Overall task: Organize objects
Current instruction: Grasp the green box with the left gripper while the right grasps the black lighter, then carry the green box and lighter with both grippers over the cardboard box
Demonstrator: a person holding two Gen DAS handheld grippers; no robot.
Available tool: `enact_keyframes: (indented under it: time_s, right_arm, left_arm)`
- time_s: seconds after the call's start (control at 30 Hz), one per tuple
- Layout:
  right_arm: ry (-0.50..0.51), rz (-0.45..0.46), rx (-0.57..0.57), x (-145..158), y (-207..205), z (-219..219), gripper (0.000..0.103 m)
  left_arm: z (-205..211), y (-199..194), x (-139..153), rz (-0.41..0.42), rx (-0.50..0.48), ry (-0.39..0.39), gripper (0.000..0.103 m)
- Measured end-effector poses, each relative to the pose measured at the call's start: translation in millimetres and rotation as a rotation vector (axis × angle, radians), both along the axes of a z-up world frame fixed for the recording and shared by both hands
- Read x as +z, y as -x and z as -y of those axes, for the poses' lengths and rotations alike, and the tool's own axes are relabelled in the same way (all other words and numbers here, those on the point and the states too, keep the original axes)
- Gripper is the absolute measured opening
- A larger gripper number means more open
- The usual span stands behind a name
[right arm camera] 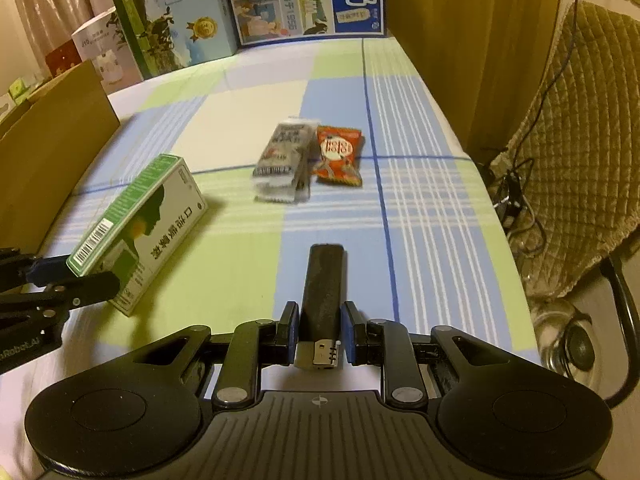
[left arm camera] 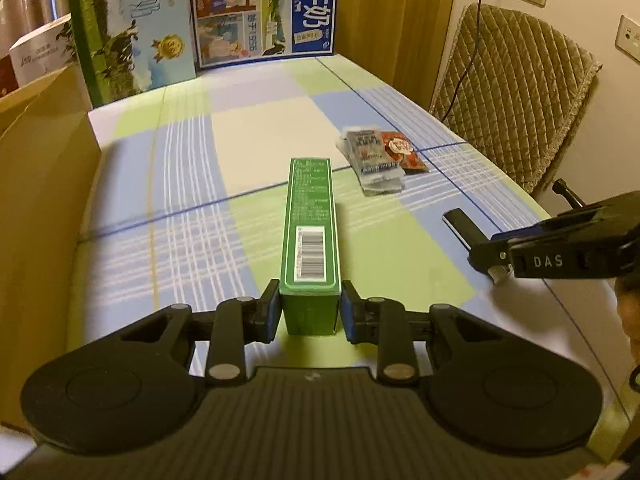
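Observation:
My left gripper (left arm camera: 310, 304) is shut on the near end of a long green medicine box (left arm camera: 311, 216), which points away from me over the checked tablecloth (left arm camera: 192, 208). In the right wrist view the same box (right arm camera: 144, 228) shows its white face and sits tilted at the left, with the left gripper (right arm camera: 72, 276) clamped on its barcode end. My right gripper (right arm camera: 320, 320) is shut on a black lighter (right arm camera: 324, 284), metal head toward the camera. From the left wrist view, the right gripper (left arm camera: 494, 254) holds that lighter (left arm camera: 460, 222) at the table's right side.
A grey snack packet (right arm camera: 284, 160) and a red one (right arm camera: 339, 156) lie side by side mid-table. An open cardboard box (right arm camera: 48, 152) stands along the left edge. Milk cartons (left arm camera: 132, 28) line the back. A padded chair (left arm camera: 516, 92) and cables sit off the right edge.

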State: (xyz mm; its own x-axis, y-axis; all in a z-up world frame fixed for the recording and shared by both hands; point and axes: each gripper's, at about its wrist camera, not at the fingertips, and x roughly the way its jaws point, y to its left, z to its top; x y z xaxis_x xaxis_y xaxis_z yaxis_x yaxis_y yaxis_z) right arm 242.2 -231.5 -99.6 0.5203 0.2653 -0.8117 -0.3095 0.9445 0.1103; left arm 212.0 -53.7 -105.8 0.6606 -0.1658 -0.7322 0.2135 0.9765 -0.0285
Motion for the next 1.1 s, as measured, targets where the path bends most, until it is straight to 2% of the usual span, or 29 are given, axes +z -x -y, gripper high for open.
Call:
enact_keyframes:
  time_s: [0.23,0.43,0.77,1.1]
  right_arm:
    - [0.017,0.021,-0.009,-1.0,2.6,-0.5,0.02]
    - [0.059,0.054,0.007,-5.3,-0.4,-8.2,0.02]
    - [0.079,0.06,-0.004,-7.4,-3.7,-13.8,0.019]
    - [0.044,0.076,-0.014,15.9,2.7,-15.0,0.019]
  left_arm:
    - [3.7,-17.4,5.5,0.018,-0.025,-0.025,0.028]
    - [7.7,-38.0,3.0,0.002,-0.046,-0.036,0.028]
    - [15.1,-62.0,-4.9,-0.087,-0.08,-0.066,0.026]
    - [0.6,-42.2,5.3,-0.103,-0.042,-0.02,0.025]
